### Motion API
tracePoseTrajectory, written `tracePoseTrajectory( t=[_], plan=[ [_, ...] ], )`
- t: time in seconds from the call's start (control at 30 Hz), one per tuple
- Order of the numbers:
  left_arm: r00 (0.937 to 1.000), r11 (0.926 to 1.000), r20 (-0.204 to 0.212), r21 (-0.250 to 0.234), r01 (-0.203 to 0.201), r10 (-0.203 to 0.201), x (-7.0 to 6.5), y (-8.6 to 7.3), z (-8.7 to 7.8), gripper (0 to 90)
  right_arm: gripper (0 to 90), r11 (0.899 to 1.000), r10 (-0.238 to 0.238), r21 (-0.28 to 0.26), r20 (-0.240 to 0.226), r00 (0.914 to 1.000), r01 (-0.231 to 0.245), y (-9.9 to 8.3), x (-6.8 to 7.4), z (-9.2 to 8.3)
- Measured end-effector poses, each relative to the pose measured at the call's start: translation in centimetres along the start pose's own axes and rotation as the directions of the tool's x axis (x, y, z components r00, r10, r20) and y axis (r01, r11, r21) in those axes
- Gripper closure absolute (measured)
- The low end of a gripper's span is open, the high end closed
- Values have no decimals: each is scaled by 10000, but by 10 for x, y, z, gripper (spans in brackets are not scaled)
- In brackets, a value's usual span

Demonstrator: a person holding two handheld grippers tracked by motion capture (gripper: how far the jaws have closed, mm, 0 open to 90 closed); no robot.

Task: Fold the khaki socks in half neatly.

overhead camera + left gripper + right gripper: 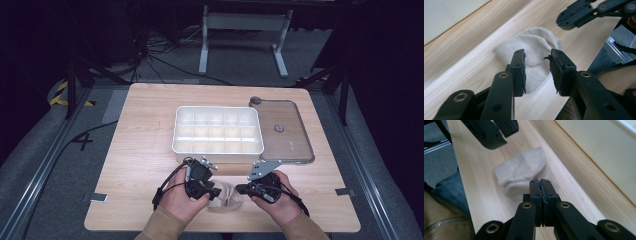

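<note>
Currently beige sock flat on bench: soft, light, likely bunches; pinch at folded edge. Left gripper jaws apart over it; right gripper closed, empty.

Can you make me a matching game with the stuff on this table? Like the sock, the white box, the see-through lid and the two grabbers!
Things:
1. beige sock
2. white divided box
3. clear lid
4. right gripper

Places or states:
A. jaws shut with nothing between them
B. lying flat to the right of the box
C. on the table's near edge, between the two grippers
D. in the middle of the table, with bare compartments

Pairs: 1-C, 2-D, 3-B, 4-A
</note>
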State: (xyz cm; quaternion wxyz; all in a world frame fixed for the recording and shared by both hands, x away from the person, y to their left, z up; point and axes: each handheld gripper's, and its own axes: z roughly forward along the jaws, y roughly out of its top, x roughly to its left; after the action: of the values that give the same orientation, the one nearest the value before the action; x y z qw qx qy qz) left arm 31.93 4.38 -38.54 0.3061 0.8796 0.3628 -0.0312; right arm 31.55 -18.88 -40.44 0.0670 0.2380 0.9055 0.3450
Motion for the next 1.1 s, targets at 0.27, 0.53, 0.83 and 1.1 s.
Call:
tracePoseTrajectory(
  t=[0.27,0.53,0.83,1.1],
  plan=[
    [9992,9996,-292,-127,260,-263,6,-10,-7,683,895,9981,-577,-232,-348,9977,569,15,12,14],
    [9964,9985,-651,25,544,-542,9,-17,-7,734,895,9964,-847,-74,-567,9948,845,22,19,31],
    [9971,9991,-645,125,412,-403,7,-12,-4,752,894,9980,-556,280,-467,9974,569,12,14,29],
    [9982,9990,-589,418,145,-120,3,-4,5,809,894,9983,-330,458,-379,9987,347,2,11,27]
  ],
)
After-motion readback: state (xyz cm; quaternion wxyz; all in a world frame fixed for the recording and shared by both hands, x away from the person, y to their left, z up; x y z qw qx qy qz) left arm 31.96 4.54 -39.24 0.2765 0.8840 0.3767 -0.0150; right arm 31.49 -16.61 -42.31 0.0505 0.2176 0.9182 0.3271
